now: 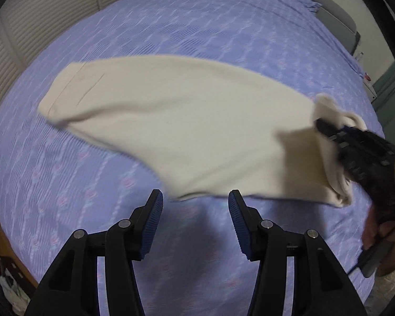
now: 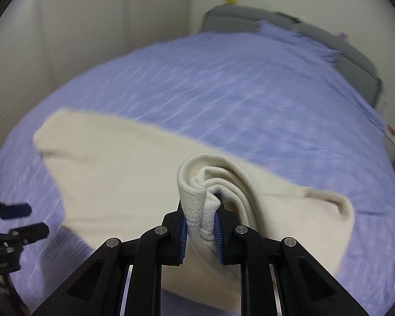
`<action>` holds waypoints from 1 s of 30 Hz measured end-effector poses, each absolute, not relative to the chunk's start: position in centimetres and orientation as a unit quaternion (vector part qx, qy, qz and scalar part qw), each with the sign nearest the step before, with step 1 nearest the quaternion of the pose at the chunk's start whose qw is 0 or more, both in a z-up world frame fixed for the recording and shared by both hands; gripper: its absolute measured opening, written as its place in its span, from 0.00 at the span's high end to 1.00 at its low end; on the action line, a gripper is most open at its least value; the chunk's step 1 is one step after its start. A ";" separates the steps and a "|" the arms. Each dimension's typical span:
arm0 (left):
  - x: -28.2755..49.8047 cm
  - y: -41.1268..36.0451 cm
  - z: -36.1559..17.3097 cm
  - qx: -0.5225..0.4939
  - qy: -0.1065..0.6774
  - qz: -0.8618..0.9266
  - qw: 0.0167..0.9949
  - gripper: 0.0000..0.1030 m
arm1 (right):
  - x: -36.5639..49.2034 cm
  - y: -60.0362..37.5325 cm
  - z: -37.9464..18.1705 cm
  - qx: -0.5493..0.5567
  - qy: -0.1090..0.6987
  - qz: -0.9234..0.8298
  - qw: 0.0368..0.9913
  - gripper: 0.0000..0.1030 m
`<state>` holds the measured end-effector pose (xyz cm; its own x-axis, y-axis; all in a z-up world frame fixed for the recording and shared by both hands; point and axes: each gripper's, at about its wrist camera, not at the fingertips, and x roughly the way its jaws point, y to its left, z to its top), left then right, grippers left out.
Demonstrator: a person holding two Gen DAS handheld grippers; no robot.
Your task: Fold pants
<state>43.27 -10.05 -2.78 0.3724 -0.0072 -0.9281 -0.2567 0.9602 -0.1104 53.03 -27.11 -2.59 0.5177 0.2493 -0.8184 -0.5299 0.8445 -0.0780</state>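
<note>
The cream knitted fabric pants (image 1: 176, 121), soft, light and limp, drape over the lavender bed (image 1: 65, 184); right hand-held gripper (image 2: 200, 226) clamps the bunched ribbed edge, left hand-held gripper (image 1: 196, 200) stands wide and empty, so grasp hems.

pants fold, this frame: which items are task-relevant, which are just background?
Task-relevant:
- cream pants, one bunched end clamped, the rest trailing over the bed
- right gripper, jaws shut on that end
- left gripper, jaws apart, holding nothing
- purple bedspread, the folding surface

Background:
- grey headboard
- louvered closet doors
- clutter on the floor, too blurred to identify
</note>
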 end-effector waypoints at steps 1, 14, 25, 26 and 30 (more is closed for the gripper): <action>43.1 -9.5 -3.0 -0.120 0.558 0.077 0.818 0.50 | 52.8 -25.8 -3.6 -0.172 0.443 0.233 0.848 0.82; 43.2 -6.8 -5.7 -0.074 0.564 0.036 0.822 0.50 | 48.8 -22.1 -7.2 -0.153 0.502 0.221 0.822 0.53; 45.5 -11.8 -0.9 -0.057 0.496 -0.036 0.866 0.35 | 46.5 -35.0 0.7 -0.021 0.392 0.100 0.914 0.20; 46.1 -12.8 -0.4 -0.051 0.486 -0.044 0.871 0.32 | 47.2 -36.3 0.6 -0.017 0.396 0.084 0.914 0.20; 48.7 -15.7 -0.8 -0.028 0.474 -0.073 0.877 0.31 | 49.7 -39.0 -0.8 -0.001 0.416 0.077 0.906 0.20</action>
<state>48.68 -15.74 -0.79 0.5397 -0.1542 -0.8276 0.1015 0.9878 -0.1178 49.72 -38.95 -0.80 0.6427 0.1380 -0.7536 -0.1399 0.9882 0.0616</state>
